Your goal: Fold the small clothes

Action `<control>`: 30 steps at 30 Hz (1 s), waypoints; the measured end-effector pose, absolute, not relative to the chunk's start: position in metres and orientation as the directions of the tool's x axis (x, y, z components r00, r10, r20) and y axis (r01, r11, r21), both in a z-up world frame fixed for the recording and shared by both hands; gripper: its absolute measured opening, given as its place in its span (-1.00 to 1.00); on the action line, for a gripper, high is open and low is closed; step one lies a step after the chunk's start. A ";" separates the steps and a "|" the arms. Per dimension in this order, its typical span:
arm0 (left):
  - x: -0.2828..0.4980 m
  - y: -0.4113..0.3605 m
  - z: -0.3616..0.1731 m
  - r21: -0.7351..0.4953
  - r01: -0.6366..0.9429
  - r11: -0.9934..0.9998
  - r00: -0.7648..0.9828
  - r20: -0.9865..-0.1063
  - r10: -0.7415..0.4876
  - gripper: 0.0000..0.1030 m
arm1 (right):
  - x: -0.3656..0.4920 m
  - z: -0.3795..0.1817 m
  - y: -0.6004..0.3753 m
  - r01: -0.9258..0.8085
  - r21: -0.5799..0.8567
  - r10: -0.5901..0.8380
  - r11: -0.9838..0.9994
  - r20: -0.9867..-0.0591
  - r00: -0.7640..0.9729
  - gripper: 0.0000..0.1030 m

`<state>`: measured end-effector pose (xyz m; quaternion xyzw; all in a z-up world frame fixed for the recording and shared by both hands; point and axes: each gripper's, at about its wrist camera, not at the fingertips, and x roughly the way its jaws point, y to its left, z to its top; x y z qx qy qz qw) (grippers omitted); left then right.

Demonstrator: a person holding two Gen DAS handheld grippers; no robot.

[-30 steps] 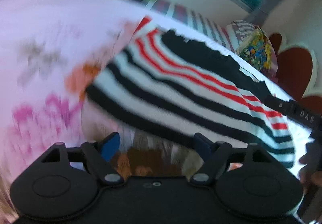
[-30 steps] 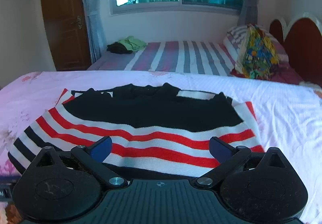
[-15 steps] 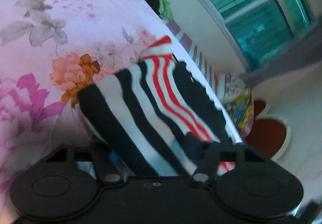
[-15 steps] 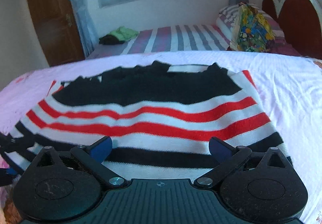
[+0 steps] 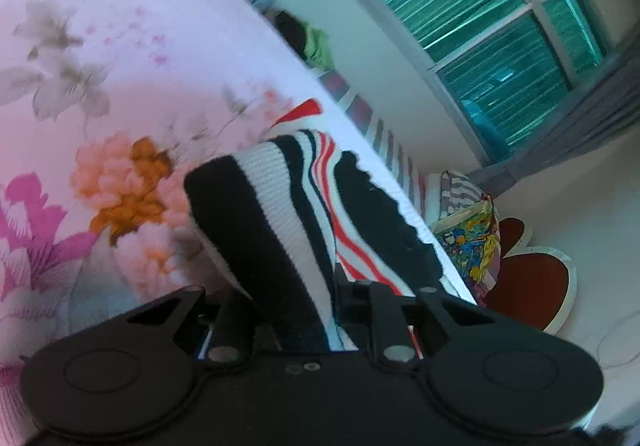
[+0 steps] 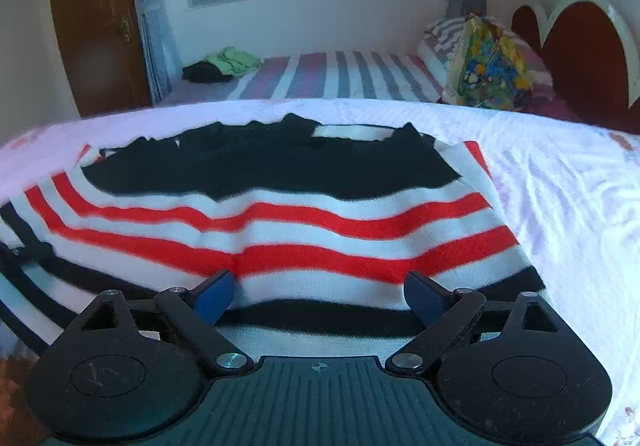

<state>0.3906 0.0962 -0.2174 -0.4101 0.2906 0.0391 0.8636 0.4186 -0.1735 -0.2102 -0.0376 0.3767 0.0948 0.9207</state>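
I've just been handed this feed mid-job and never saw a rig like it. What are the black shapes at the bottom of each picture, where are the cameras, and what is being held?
There is no robot arm: a person holds one two-finger claw in each hand, and a fisheye camera on each looks forward along its fingers. The black shapes are the claw bodies.

In the left wrist view, the left claw is shut on a bunched edge of the striped sweater, lifting it off the floral bedsheet.

In the right wrist view, the right claw is open, its blue fingertips spread above the same sweater, which lies on the sheet. It holds nothing.

A second bed stands behind.
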 end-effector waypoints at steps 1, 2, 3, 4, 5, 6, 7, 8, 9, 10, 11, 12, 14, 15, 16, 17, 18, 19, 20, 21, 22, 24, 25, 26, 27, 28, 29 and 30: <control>0.391 0.093 -0.212 -0.673 -0.289 0.680 0.835 -0.525 -0.164 -0.69 | 0.417 -0.207 -0.171 -0.215 -0.016 0.144 0.976 -0.694 0.705 0.78; 0.391 0.088 -0.205 -0.654 -0.263 0.709 0.845 -0.511 -0.158 -0.69 | 0.419 -0.203 -0.173 -0.211 0.007 0.155 0.977 -0.705 0.693 0.78; 0.392 0.083 -0.198 -0.635 -0.236 0.735 0.854 -0.497 -0.155 -0.70 | 0.420 -0.201 -0.178 -0.202 0.040 0.170 0.979 -0.708 0.685 0.78; 0.393 0.078 -0.190 -0.613 -0.206 0.763 0.864 -0.480 -0.153 -0.70 | 0.421 -0.198 -0.183 -0.185 0.080 0.188 0.979 -0.701 0.688 0.78; 0.394 0.071 -0.184 -0.595 -0.177 0.784 0.871 -0.465 -0.157 -0.70 | 0.420 -0.195 -0.189 -0.169 0.108 0.196 0.980 -0.687 0.699 0.78; 0.395 0.064 -0.176 -0.578 -0.144 0.804 0.879 -0.448 -0.165 -0.70 | 0.418 -0.192 -0.194 -0.156 0.120 0.196 0.980 -0.679 0.708 0.78; 0.397 0.056 -0.168 -0.554 -0.107 0.825 0.886 -0.430 -0.175 -0.70 | 0.417 -0.190 -0.198 -0.149 0.140 0.205 0.979 -0.670 0.713 0.78; 0.398 0.048 -0.162 -0.533 -0.073 0.843 0.889 -0.418 -0.187 -0.70 | 0.414 -0.187 -0.205 -0.146 0.179 0.229 0.973 -0.658 0.717 0.78; 0.402 0.038 -0.155 -0.505 -0.033 0.862 0.891 -0.405 -0.203 -0.70 | 0.412 -0.185 -0.212 -0.140 0.216 0.249 0.966 -0.648 0.720 0.78; 0.406 0.027 -0.148 -0.479 0.010 0.878 0.890 -0.396 -0.226 -0.70 | 0.411 -0.181 -0.218 -0.128 0.235 0.253 0.963 -0.644 0.722 0.78; 0.409 0.015 -0.144 -0.452 0.051 0.891 0.886 -0.391 -0.248 -0.71 | 0.409 -0.178 -0.224 -0.121 0.253 0.259 0.960 -0.636 0.727 0.78; 0.414 0.003 -0.139 -0.424 0.092 0.901 0.881 -0.388 -0.273 -0.71 | 0.407 -0.176 -0.231 -0.113 0.269 0.263 0.957 -0.628 0.733 0.78; 0.421 -0.023 -0.134 -0.379 0.174 0.909 0.860 -0.391 -0.328 -0.71 | 0.403 -0.171 -0.244 -0.091 0.272 0.247 0.958 -0.623 0.742 0.78; 0.424 -0.038 -0.134 -0.357 0.213 0.909 0.845 -0.400 -0.355 -0.71 | 0.401 -0.170 -0.251 -0.082 0.276 0.244 0.958 -0.624 0.742 0.78; 0.427 -0.053 -0.136 -0.331 0.251 0.909 0.827 -0.414 -0.379 -0.71 | 0.402 -0.169 -0.257 -0.070 0.282 0.239 0.957 -0.627 0.741 0.78; 0.427 -0.067 -0.139 -0.312 0.283 0.907 0.811 -0.427 -0.400 -0.71 | 0.400 -0.170 -0.265 -0.055 0.286 0.232 0.956 -0.632 0.740 0.78; 0.427 -0.077 -0.143 -0.302 0.309 0.902 0.793 -0.442 -0.420 -0.71 | 0.397 -0.170 -0.271 -0.046 0.291 0.229 0.956 -0.634 0.738 0.78; 0.428 -0.090 -0.149 -0.294 0.335 0.895 0.769 -0.465 -0.440 -0.71 | 0.393 -0.170 -0.278 -0.042 0.298 0.231 0.954 -0.634 0.738 0.78; 0.428 -0.099 -0.155 -0.289 0.352 0.890 0.744 -0.490 -0.454 -0.71 | 0.390 -0.169 -0.283 -0.041 0.303 0.233 0.952 -0.634 0.737 0.78; 0.428 -0.108 -0.162 -0.285 0.366 0.886 0.723 -0.513 -0.464 -0.71 | 0.387 -0.168 -0.288 -0.035 0.301 0.228 0.953 -0.637 0.737 0.78; 0.426 -0.117 -0.168 -0.264 0.382 0.886 0.705 -0.537 -0.464 -0.71 | 0.383 -0.168 -0.290 -0.026 0.292 0.215 0.956 -0.639 0.738 0.78; 0.420 -0.125 -0.173 -0.213 0.381 0.900 0.712 -0.553 -0.432 -0.68 | 0.378 -0.167 -0.297 -0.014 0.308 0.218 0.951 -0.642 0.735 0.78; 0.415 -0.127 -0.172 -0.206 0.381 0.901 0.716 -0.551 -0.429 -0.58 | 0.376 -0.167 -0.301 -0.001 0.320 0.218 0.947 -0.644 0.734 0.78; 0.412 -0.127 -0.170 -0.199 0.385 0.901 0.714 -0.554 -0.428 -0.42 | 0.373 -0.166 -0.305 0.011 0.325 0.213 0.946 -0.645 0.734 0.78; 0.410 -0.128 -0.168 -0.187 0.394 0.900 0.711 -0.558 -0.427 -0.34 | 0.370 -0.165 -0.308 0.017 0.335 0.215 0.942 -0.642 0.736 0.78; 0.406 -0.130 -0.165 -0.171 0.412 0.895 0.706 -0.561 -0.432 -0.15 | 0.369 -0.163 -0.312 0.022 0.347 0.219 0.937 -0.638 0.739 0.78; 0.398 -0.128 -0.162 -0.162 0.429 0.888 0.699 -0.563 -0.441 0.06 | 0.368 -0.160 -0.315 0.028 0.361 0.223 0.932 -0.633 0.742 0.78; 0.393 -0.128 -0.160 -0.159 0.442 0.883 0.694 -0.563 -0.449 0.12 | 0.368 -0.156 -0.317 0.029 0.373 0.229 0.928 -0.627 0.745 0.78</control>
